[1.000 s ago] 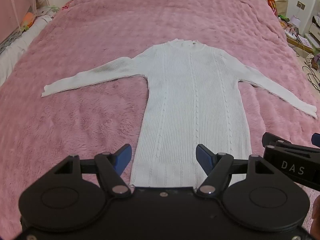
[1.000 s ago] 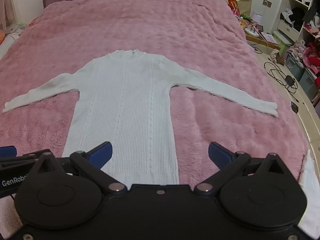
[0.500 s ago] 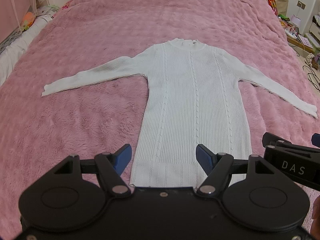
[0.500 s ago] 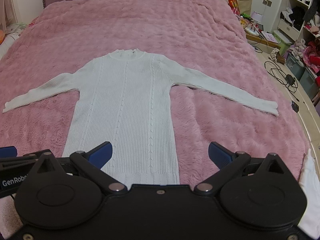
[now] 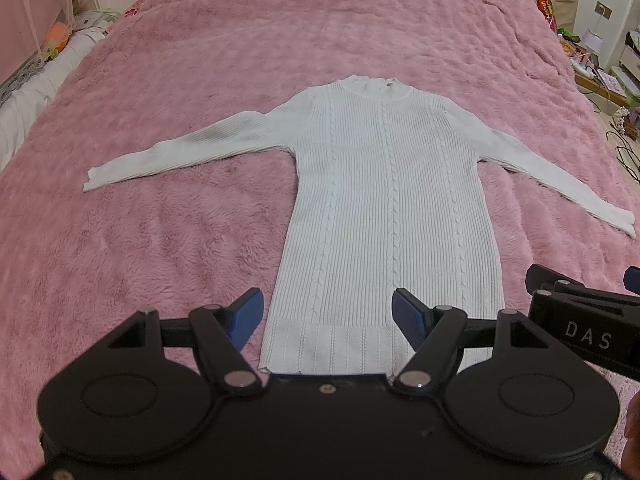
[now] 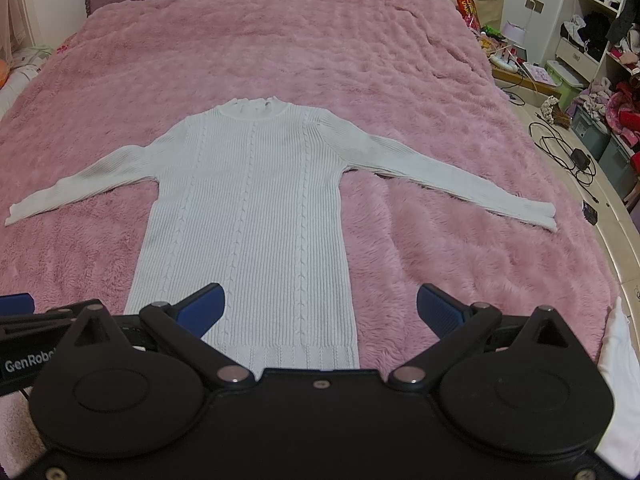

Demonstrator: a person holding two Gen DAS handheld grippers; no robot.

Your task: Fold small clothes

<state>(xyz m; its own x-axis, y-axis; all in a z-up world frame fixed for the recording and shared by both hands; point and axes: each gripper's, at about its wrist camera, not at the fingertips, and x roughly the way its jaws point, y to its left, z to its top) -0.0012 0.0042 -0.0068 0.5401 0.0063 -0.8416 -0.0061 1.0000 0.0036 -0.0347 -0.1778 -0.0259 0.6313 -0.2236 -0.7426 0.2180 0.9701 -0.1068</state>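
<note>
Both claws, left (image 5: 327, 316) and right (image 6: 319, 309), gape wide and empty above the hem of the sweater (image 5: 390, 216), spread flat on the bed (image 5: 160, 240). Pinch one cuff cleanly, avoiding fleece.

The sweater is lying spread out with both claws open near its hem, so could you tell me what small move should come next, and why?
Probably reach the left claw forward and left to the left cuff to fold that sleeve across the body. The sweater lies flat on the blanket, sleeves outstretched, nothing folded, and both claws, the right claw included, hang open and empty.
</note>
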